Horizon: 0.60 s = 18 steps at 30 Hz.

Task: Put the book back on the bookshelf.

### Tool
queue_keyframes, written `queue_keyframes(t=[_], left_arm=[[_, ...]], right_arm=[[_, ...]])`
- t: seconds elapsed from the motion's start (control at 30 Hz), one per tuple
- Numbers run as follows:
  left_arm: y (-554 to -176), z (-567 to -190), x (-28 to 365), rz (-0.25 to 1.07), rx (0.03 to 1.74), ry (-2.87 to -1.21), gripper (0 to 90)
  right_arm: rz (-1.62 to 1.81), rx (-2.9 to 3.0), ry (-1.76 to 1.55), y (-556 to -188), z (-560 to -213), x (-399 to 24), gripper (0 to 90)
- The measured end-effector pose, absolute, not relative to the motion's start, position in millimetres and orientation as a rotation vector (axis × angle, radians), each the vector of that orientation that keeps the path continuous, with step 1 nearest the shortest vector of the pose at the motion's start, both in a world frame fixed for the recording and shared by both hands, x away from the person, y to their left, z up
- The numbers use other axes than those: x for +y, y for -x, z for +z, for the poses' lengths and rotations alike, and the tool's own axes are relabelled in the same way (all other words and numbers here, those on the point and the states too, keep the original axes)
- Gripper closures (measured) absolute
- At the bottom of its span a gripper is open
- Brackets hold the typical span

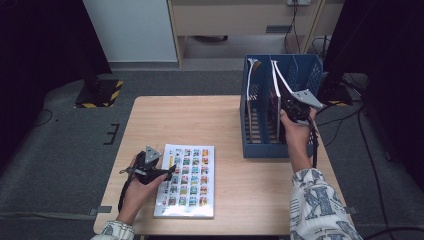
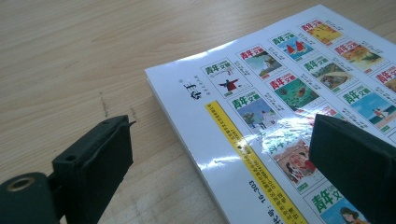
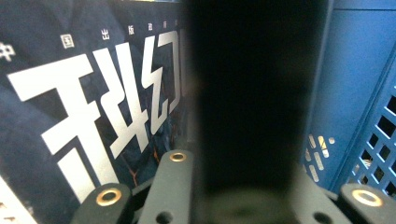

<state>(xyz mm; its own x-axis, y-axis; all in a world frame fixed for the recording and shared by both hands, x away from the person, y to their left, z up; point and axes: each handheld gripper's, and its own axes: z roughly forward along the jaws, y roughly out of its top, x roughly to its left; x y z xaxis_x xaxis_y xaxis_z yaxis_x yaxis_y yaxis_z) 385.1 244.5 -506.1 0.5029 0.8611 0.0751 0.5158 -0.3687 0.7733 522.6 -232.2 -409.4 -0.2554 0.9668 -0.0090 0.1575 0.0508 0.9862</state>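
Two grippers at work on one wooden table, a person's forearms coming in from the near edge.

Nearest: a magazine lies flat near the front edge, left of centre, back cover up with a grid of small cover pictures. Its near short edge sits just inside the table's front edge; bare wood runs along its left side. The left gripper hangs at the magazine's left long edge, about halfway along it. In the left gripper view its jaws stand spread wide: one pad over bare wood just off the magazine's edge, the other over the glossy cover. Nothing pinched; whether the pads touch the surface I cannot tell.

Middle: a wide stretch of open tabletop between the magazine and the rack, and more open wood behind the magazine to the far edge.

Farther, right: a blue file rack stands upright by the right edge, perforated walls, dividers running front to back. A white-edged book or folder stands in the left slot. In the middle slot a dark-covered book stands tilted toward the right. The right gripper is at the top of the rack over that slot, hand behind it, grey plate on top. In the right gripper view the jaws are nearly closed on a dark edge between them, the dark book's cover with large white characters close at one side, blue rack wall at the other. Tight room there.
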Motion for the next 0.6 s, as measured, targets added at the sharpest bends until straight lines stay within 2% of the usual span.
queue_keyframes(t=[0.27,0.43,0.6], left_arm=[[-385,-506,245,0.626,1.126,-2.043,5.8],[-385,-506,244,0.627,1.127,-2.043,5.7],[-384,-506,243,0.627,1.125,-2.048,5.7]], right_arm=[[1.302,1.542,-1.192,-521,-409,-235,73.7],[1.328,1.534,-1.220,-515,-408,-238,59.4],[1.322,1.536,-1.193,-506,-406,-237,54.8]])
